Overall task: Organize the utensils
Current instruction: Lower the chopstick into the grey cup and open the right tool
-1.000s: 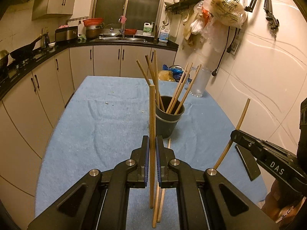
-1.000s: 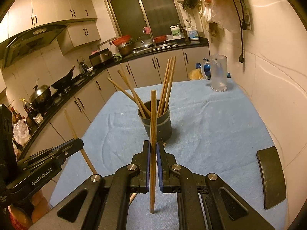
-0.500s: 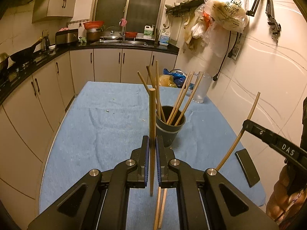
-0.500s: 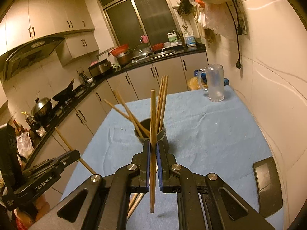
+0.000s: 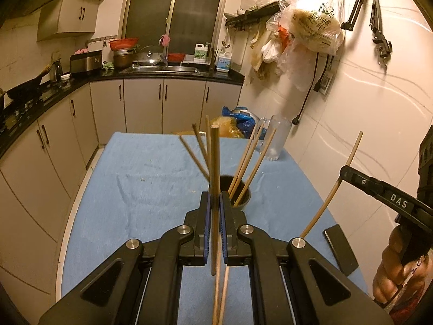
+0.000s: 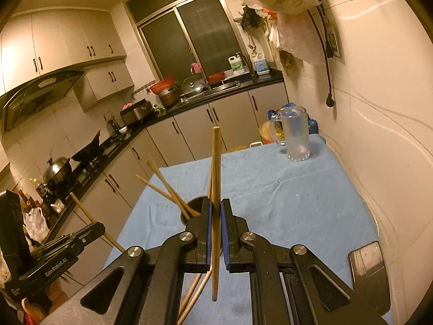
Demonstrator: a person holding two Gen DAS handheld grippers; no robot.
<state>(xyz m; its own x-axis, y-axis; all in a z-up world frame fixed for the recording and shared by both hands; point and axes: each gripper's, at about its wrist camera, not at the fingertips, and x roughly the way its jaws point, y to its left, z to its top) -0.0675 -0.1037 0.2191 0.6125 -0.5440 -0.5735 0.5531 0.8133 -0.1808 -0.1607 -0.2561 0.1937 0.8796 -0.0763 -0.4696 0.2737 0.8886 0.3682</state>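
Left wrist view: bottom centre, left tool (image 5: pixel 213 214) clenched on an upright chopstick (image 5: pixel 215 178), two loose chopsticks (image 5: pixel 220 292) on the blue tabletop (image 5: pixel 130 189) below; just beyond sits the dark cup (image 5: pixel 242 195) w/ several sticks in it. Right wrist view: right tool (image 6: pixel 215 216) likewise grips a second chopstick (image 6: pixel 216 189), cup mouth (image 6: pixel 193 207) just past it. Step looks like carry-to-cup; next, probably bring each stick's lower end over the rim, then let go.

Right gripper (image 6: pixel 215 211) clamps an upright chopstick (image 6: pixel 216 178) above the dark cup (image 6: pixel 193 207) on the blue cloth (image 6: pixel 284 203)
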